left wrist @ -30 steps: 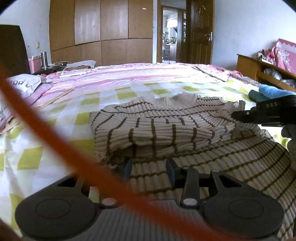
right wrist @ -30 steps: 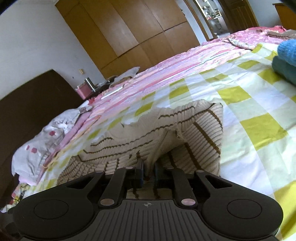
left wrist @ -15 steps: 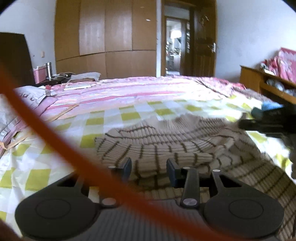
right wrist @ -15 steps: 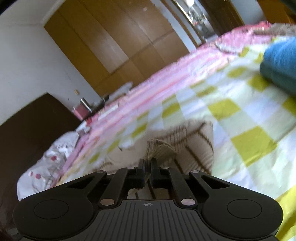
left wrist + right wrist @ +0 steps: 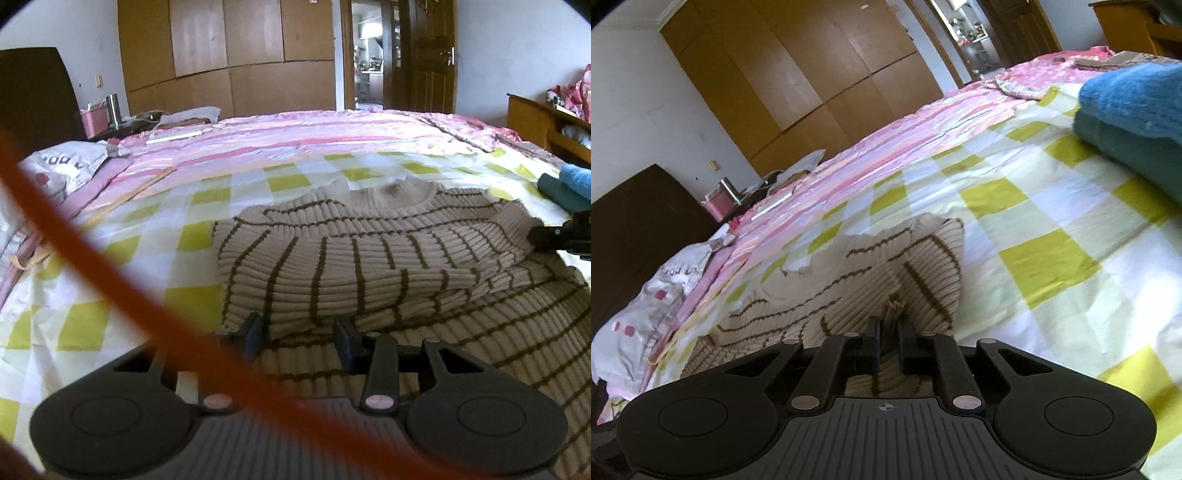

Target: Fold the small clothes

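Observation:
A beige knit sweater [image 5: 369, 258] with brown stripes lies partly folded on the checked bedsheet [image 5: 192, 280]. My left gripper [image 5: 298, 334] stands at its near folded edge. The jaws are apart, with the edge of the fold lying loosely between them. In the right wrist view, my right gripper [image 5: 888, 345] has a raised pinch of the sweater [image 5: 849, 273] between its fingers. Its jaws are opening, with the pads still close on the fabric. The right gripper [image 5: 535, 234] also shows at the sweater's right shoulder in the left wrist view.
Folded blue towels [image 5: 1134, 122] sit on the bed to the right. A pillow [image 5: 62, 166] and a dark headboard [image 5: 33, 99] lie to the left. A blurred orange strap [image 5: 110, 280] crosses the left wrist view. A wooden shelf [image 5: 535, 114] stands at the far right.
The right gripper tilted up with the pinched fabric, then came back down, and its jaws have parted slightly. The left view tipped up and returned, jaws unchanged.

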Demonstrator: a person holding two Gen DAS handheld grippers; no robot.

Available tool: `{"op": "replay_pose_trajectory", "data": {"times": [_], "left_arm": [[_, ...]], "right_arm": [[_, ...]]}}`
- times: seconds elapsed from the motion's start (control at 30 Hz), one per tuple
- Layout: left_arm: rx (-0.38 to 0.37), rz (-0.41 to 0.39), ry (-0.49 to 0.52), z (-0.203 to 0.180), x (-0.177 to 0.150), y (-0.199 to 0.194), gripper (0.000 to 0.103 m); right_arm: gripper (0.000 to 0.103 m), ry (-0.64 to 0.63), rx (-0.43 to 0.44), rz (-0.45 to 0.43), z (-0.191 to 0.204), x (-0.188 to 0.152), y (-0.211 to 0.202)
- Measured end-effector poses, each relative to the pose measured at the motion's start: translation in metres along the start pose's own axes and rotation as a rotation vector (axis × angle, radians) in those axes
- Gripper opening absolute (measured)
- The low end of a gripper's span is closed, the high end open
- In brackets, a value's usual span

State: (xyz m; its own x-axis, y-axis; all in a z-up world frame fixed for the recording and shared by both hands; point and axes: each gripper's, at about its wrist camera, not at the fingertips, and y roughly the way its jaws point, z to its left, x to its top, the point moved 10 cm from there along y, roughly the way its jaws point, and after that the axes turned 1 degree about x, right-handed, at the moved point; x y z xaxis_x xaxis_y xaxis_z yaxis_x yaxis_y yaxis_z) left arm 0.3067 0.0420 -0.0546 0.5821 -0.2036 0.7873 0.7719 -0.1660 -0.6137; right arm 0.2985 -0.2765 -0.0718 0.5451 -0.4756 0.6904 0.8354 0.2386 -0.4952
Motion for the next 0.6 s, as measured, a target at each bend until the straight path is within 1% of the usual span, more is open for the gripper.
{"op": "replay_pose_trajectory", "data": {"times": [0.17,0.27,0.33,0.47,0.6], "left_arm": [[-0.01,-0.056,-0.026,-0.001,0.015,-0.013,0.047],[-0.007,-0.092,-0.018,-0.006,0.027,-0.015,0.047],[-0.012,-0.098,-0.018,-0.01,0.035,-0.011,0.047],[-0.023,-0.104,-0.021,-0.019,0.046,0.004,0.047],[-0.008,-0.079,-0.032,-0.02,0.045,0.021,0.047]], "right_arm": [[0.012,-0.05,-0.057,-0.042,-0.003,0.007,-0.019],[0.012,-0.063,-0.038,-0.079,0.006,0.017,-0.029],[0.012,-0.09,-0.016,-0.088,0.017,0.023,-0.027],[0.012,-0.183,0.024,-0.045,0.043,0.023,-0.005],[0.012,-0.238,0.019,0.014,0.052,0.015,0.023]]}}
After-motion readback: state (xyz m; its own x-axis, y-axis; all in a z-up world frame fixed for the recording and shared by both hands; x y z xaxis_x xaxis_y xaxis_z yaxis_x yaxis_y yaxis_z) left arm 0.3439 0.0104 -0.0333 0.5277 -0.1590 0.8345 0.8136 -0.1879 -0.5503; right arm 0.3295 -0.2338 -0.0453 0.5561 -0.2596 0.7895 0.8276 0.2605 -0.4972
